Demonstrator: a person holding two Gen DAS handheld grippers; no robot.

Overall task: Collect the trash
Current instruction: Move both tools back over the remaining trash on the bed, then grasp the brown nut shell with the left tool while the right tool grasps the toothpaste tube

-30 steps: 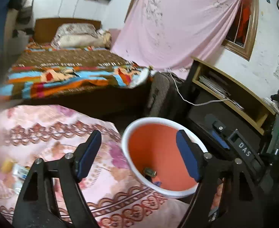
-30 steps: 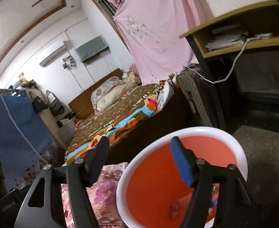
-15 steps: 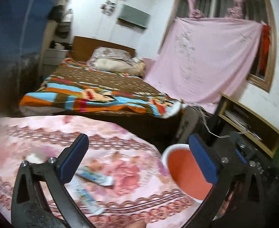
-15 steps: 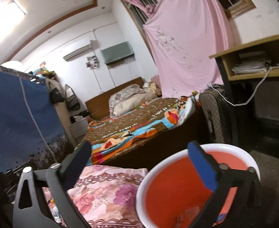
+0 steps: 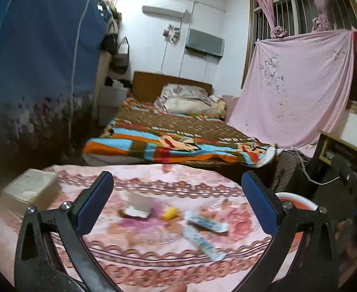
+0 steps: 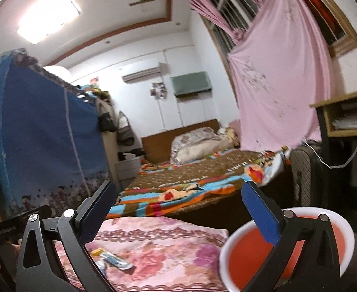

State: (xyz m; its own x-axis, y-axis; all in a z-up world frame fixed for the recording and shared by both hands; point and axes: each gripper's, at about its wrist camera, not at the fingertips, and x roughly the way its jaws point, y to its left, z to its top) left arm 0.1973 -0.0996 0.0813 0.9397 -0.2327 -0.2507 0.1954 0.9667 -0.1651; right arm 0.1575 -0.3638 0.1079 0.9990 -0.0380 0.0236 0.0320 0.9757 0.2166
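While both of your grippers stand wide and empty, pick your next piece before you close in. Your left gripper [image 5: 177, 202] looks down on the pink floral cloth [image 5: 154, 262], and the trash lies between its spread fingers: a torn white carton [image 5: 138, 206], a small yellow piece [image 5: 169, 213] just beside it, and two crumpled tubes [image 5: 206, 223] lying near each other toward the right. The orange bucket [image 6: 288, 250] with its white rim sits just off the cloth's right edge, under your right gripper [image 6: 178, 209], which holds nothing and points across the room rather than at the litter.

Take one item per hand. Judging by the layout, the left suits the carton, since it stands tallest and gives the pads something to bite. Tip that gripper lower so the pads straddle the carton, not the cloth; soft fabric will likely bunch up if you scrape it. Grip each flat tube across its narrow width. A thick white block [image 5: 31, 187] rests at the cloth's far left; whether it counts as trash is unclear, so leave it for last.
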